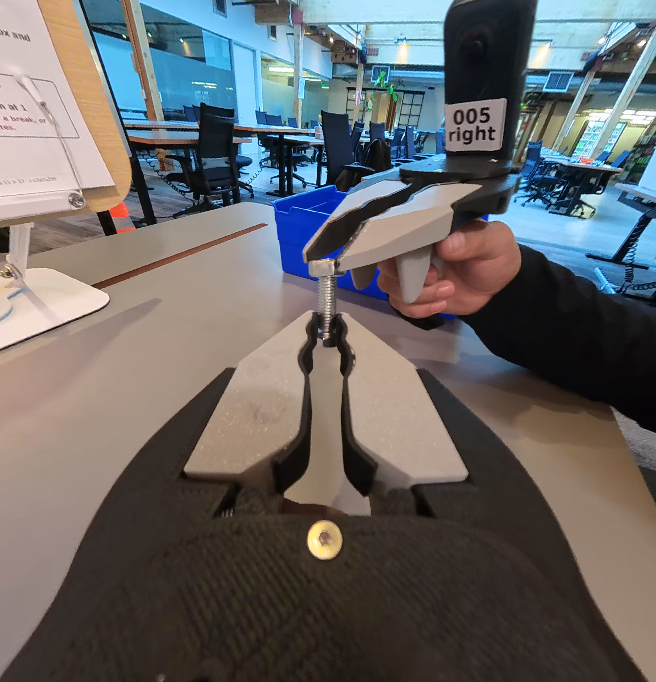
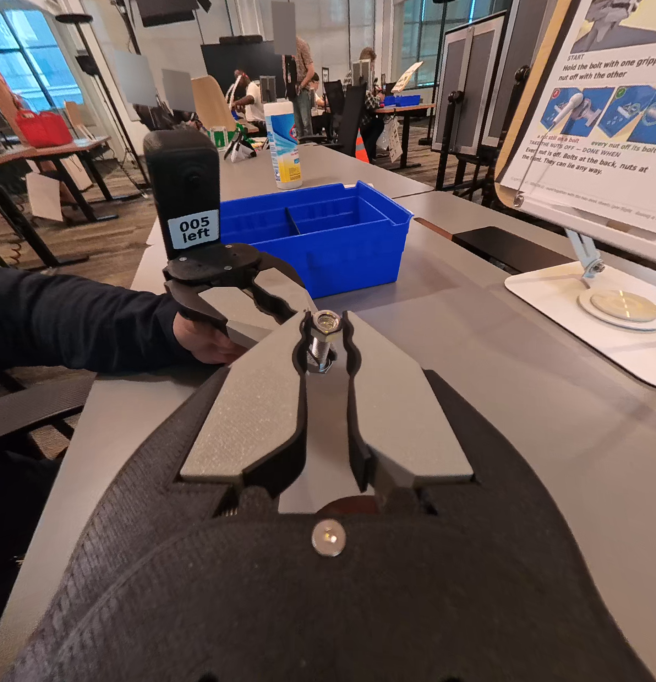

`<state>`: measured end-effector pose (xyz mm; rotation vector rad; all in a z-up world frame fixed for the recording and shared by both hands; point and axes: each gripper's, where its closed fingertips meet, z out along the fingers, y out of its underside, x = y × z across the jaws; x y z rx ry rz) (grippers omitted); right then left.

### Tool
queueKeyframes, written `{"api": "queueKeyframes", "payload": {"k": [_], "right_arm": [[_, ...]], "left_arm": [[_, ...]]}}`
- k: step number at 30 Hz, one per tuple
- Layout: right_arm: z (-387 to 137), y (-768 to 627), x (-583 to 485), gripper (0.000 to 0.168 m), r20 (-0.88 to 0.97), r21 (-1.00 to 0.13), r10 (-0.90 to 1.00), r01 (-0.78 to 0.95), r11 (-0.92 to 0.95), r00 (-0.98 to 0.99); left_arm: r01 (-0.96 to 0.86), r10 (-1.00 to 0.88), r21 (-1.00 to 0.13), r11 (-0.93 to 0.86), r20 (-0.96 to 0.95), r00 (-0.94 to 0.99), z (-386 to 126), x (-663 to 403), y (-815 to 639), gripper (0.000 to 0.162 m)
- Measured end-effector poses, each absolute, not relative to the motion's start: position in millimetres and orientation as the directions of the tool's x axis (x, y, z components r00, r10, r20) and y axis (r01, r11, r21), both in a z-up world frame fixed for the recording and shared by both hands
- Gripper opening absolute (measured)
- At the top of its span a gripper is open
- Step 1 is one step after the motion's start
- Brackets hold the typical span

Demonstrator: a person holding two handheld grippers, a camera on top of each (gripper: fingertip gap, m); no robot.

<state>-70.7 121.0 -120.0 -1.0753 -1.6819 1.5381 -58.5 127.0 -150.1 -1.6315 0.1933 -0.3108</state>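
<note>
- Left hand-held gripper (image 1: pixel 325 328): level over the table (image 1: pixel 153 387), fingertips pinching the lower end of an upright bolt (image 1: pixel 327 295).
- Right hand-held gripper (image 2: pixel 325 323): angled down from above, tips closed on the hex nut (image 2: pixel 325 325) at the bolt's top end.
- Blue bin (image 2: pixel 348 258): divided, standing on the table just behind both grippers; contents cannot be made out.
- Instruction sheet on a white stand (image 2: pixel 595 121): at the table's edge.
- Wipes canister (image 2: pixel 284 147): upright beyond the bin.
- Bolt and nut: held clear of the table, between the two grippers.
</note>
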Motion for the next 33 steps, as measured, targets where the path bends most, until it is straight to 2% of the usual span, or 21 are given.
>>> {"api": "queueKeyframes", "payload": {"k": [6, 15, 19, 23, 27, 33], "right_arm": [[-117, 120, -69, 0.014, -0.027, -0.992, 0.875, 0.120, 0.036, -0.484], [-116, 120, -69, 0.014, -0.053, -0.994, 0.869, 0.113, 0.003, -0.493], [-104, 121, -64, 0.024, -0.121, -0.992, 0.843, 0.085, -0.090, -0.524], [-96, 128, -59, 0.024, -0.169, -0.985, 0.822, 0.063, -0.161, -0.543], [-102, 120, -58, 0.035, -0.225, -0.974, 0.775, 0.122, -0.190, -0.590], [-111, 106, -62, 0.030, -0.192, -0.981, 0.781, 0.150, -0.127, -0.594]], "left_arm": [[0.101, -0.330, -0.991, -0.086, 0.124, 0.936, -148, -56, 126, 0.007], [0.095, -0.328, -0.992, -0.080, 0.116, 0.938, -147, -57, 126, 0.007], [0.091, -0.330, -0.993, -0.079, 0.112, 0.937, -147, -56, 126, 0.007], [0.106, -0.343, -0.992, -0.073, 0.125, 0.931, -145, -55, 125, 0.007], [0.142, -0.390, -0.988, -0.054, 0.152, 0.908, -139, -50, 122, 0.007], [0.142, -0.395, -0.988, -0.055, 0.153, 0.906, -139, -49, 121, 0.007]]}}
